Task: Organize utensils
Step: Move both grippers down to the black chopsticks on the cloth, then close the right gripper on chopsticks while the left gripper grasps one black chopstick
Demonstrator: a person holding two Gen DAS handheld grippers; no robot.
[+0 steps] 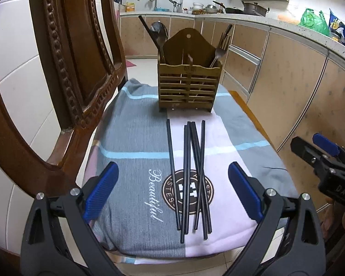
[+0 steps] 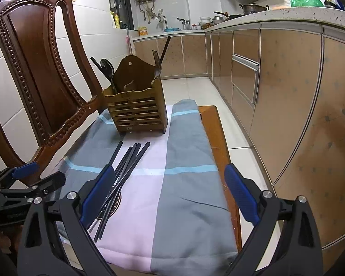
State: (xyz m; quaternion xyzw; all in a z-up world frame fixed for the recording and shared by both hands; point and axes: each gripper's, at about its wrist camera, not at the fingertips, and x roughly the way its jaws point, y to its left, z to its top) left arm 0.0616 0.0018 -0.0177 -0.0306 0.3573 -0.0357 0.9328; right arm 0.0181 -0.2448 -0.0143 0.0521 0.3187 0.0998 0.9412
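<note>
Lifting 1 stick at a time suits this step: the chopsticks [image 1: 191,174] lie crossed on the cloth [image 1: 131,138], near the wooden holder [image 1: 189,87] at the far end. Both the left gripper [image 1: 172,193] and right gripper [image 2: 170,195] gape wide, empty. Pinch an outer stick first, away from the crossing.
</note>
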